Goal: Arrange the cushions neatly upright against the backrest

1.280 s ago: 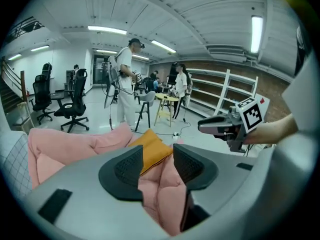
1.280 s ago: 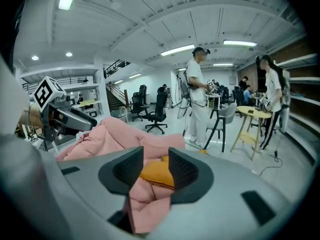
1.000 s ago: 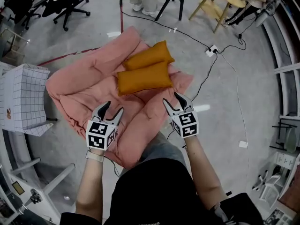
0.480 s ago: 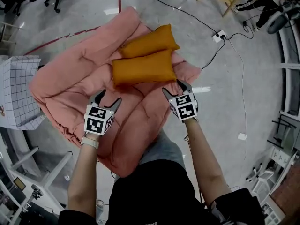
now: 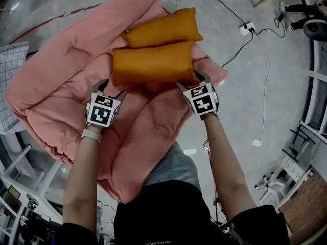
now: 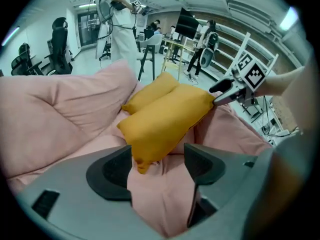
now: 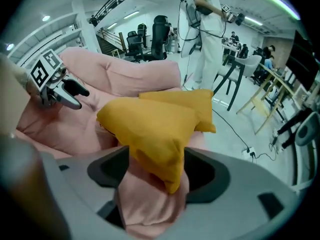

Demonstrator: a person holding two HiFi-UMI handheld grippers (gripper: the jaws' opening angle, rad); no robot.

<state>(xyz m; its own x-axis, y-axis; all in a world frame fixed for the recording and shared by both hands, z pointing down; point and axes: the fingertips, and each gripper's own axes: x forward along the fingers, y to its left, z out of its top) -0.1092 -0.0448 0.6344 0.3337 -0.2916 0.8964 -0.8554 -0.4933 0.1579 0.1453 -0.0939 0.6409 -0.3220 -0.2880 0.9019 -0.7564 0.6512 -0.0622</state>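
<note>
Two orange cushions lie flat, side by side, on a soft pink sofa [image 5: 56,86]. The near cushion [image 5: 152,63] is in front of the far cushion [image 5: 162,28]. My left gripper [image 5: 109,88] is at the near cushion's left end. Its jaws have just been opening, and the cushion's corner [image 6: 145,156] sits between them, against one pad only. My right gripper [image 5: 191,80] is at the right end. Its jaws have also just been opening, and that corner [image 7: 167,169] hangs between them. The pink backrest [image 6: 55,104] rises behind the cushions.
A white checkered box [image 5: 9,70] stands left of the sofa. A power strip [image 5: 248,28] and its cable lie on the grey floor to the right. A person in white [image 7: 207,34] stands behind the sofa, near office chairs and a stool.
Both grippers have dropped down and forward from the sofa's front edge to the two ends of the near cushion. Their jaws stand wider. The cushions lie as before.
</note>
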